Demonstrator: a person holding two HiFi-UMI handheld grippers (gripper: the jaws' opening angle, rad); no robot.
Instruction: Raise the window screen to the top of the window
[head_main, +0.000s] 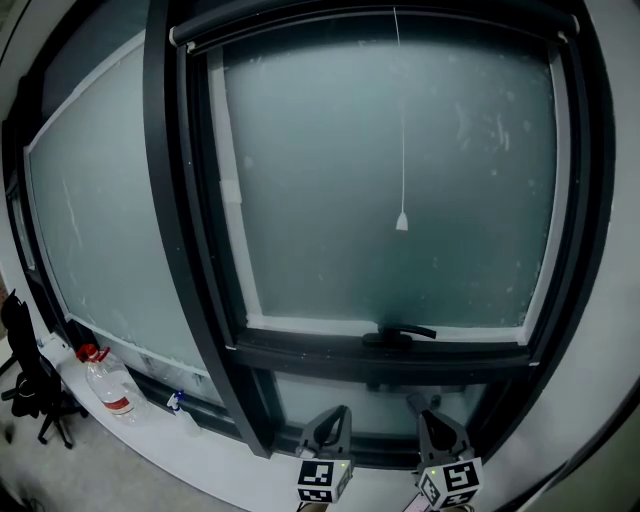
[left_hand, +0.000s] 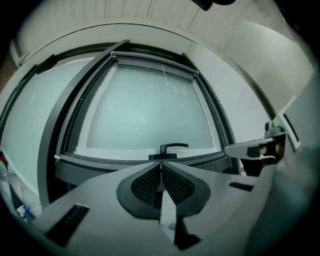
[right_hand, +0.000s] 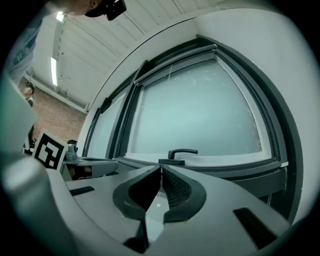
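The dark-framed window (head_main: 165, 200) has frosted glass. The screen's bar (head_main: 380, 22) sits at the very top of the frame, and a thin pull cord hangs from it and ends in a small white tassel (head_main: 402, 222) about mid-pane. A black window handle (head_main: 400, 333) lies on the lower sash. My left gripper (head_main: 338, 412) and right gripper (head_main: 422, 408) are low, below the sash and well under the tassel, both shut with nothing between the pads. The handle (left_hand: 167, 149) shows just beyond the left gripper (left_hand: 161, 166), and the handle (right_hand: 177, 154) likewise shows beyond the right gripper (right_hand: 161, 168).
A water bottle (head_main: 105, 385) with a red cap stands on the sill at the lower left, with a small blue-capped item (head_main: 175, 402) beside it. A black office chair (head_main: 30, 385) is at the far left. A second frosted pane (head_main: 95, 220) lies left of the frame post.
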